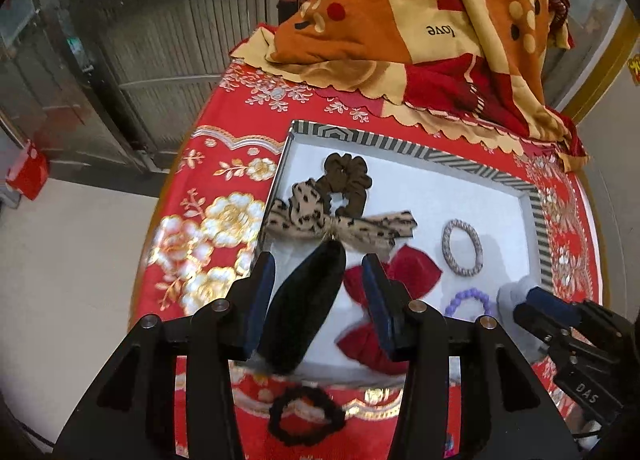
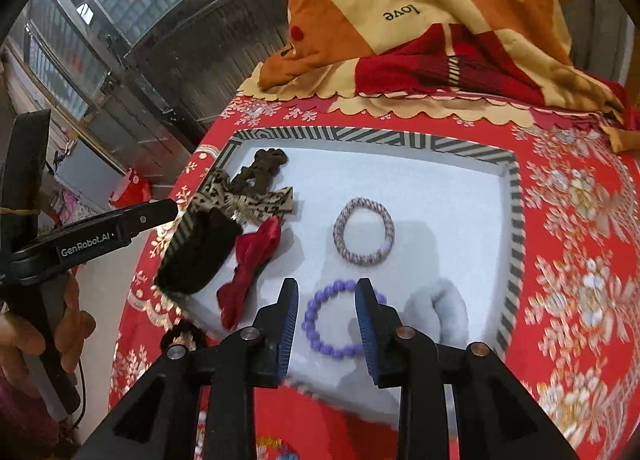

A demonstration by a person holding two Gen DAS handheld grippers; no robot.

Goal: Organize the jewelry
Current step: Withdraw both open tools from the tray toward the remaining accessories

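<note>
The step in hand looks like setting pieces down in the tray [image 1: 400, 147] and drawing clear, and both tongs stand over it.

The left tongs [image 1: 318, 264] are spread and pinch nothing. The black velvet clip [image 1: 304, 300] lies between the fingers, apparently loose, and rests across the tray's rim at about 8 o'clock. It is half over the edge, so I would lift straight up to avoid dragging it out. Nudging it fully inside afterwards would also help.

The right tongs [image 2: 327, 284] are parted a little and also grip nothing. The purple bead bracelet [image 2: 310, 324] lies flat on the lining beneath them, at about 6 o'clock. The pads should rise without catching a bead.

One piece is still outside: a black scrunchie [image 1: 276, 420] on the red cloth [image 1: 224, 187], just past the near rim at 7 o'clock. It seems the likely next pick, and the left tongs are the nearer pair.

From left to right, the white-lined tray holds:
- the black clip on the rim
- a leopard-print bow [image 1: 320, 219] at 10 o'clock, overlapping a brown scrunchie [image 1: 352, 175] at 11
- a red bow [image 1: 416, 268] just beside the clip, near the middle
- a braided ring [image 2: 339, 238] at the centre, apart from the rest
- the bead bracelet
- a pale fluffy scrunchie [image 2: 436, 312] at 5 o'clock, near the right rim
</note>
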